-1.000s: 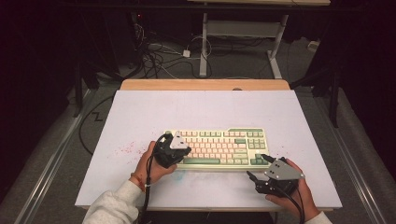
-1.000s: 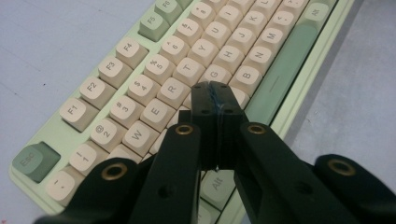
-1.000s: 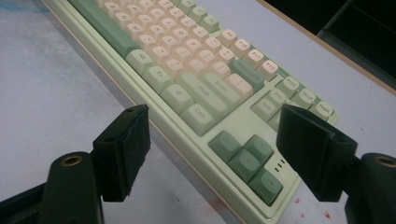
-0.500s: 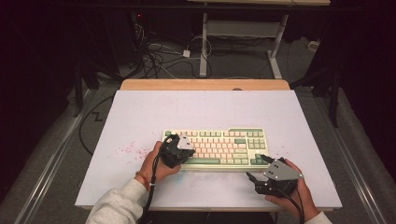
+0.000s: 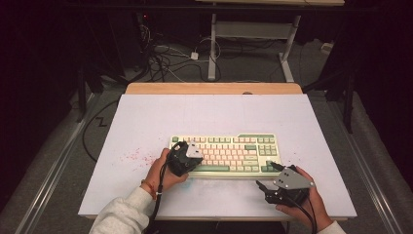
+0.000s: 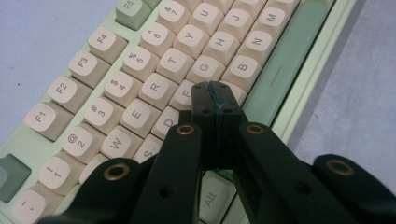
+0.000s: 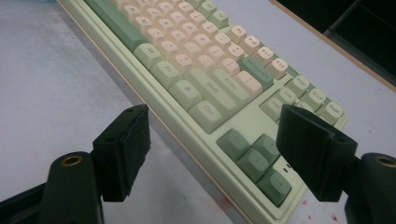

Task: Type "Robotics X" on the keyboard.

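A wide white worktop (image 5: 146, 126) fills most of the scene, with a strip of bare wood along its far edge and a scatter of small red specks (image 5: 134, 157) on its surface to the left of the work. Near the person's side, roughly in the middle, lies a pale green keyboard (image 5: 253, 146) with cream letter keys and darker green keys at its edges; it sits flat and square to the worktop's front edge.

The left gripper (image 6: 214, 95) is over the keyboard's left half, held in a hand coming out of a light sleeve (image 5: 122, 214). Its two black jaws are pressed tight together with nothing between them, and the joined tips point down at the letter keys around F, G and V, just above the long green space bar (image 6: 285, 70); whether they touch a key I cannot tell.

The right gripper (image 7: 212, 149) hangs off the keyboard's near right corner, its jaws spread wide and empty, the arrow keys (image 7: 257, 161) showing between them.
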A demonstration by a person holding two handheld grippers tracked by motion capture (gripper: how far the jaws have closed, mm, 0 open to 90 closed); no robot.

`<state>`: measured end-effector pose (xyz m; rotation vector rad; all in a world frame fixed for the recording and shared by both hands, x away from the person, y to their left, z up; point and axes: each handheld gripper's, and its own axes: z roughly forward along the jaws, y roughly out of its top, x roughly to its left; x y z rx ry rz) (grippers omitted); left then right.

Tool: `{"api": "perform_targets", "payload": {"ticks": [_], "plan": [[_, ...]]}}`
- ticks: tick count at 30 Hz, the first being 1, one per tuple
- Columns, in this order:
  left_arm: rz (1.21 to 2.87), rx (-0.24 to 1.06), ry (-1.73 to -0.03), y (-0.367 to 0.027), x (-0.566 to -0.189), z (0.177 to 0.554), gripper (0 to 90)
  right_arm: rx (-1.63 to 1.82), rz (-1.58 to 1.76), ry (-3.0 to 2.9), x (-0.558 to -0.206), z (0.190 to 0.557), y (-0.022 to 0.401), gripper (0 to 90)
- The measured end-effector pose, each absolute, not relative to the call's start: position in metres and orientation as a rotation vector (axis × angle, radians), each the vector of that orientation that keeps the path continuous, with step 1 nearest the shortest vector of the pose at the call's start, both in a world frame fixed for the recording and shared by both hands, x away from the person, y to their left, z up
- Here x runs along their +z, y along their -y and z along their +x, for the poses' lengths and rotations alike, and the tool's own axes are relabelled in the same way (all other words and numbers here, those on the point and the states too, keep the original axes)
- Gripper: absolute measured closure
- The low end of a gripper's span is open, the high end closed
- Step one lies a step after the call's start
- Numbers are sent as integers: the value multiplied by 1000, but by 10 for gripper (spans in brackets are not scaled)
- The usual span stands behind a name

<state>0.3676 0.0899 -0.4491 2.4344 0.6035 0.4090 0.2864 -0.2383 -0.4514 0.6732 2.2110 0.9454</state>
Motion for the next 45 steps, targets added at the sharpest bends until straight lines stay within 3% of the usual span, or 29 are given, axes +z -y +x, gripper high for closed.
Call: {"api": "perform_targets", "payload": {"ticks": [45], "plan": [[2403,440,-699,-115,-444,381,876,936,658,-2232,-454,287,236,261]]}}
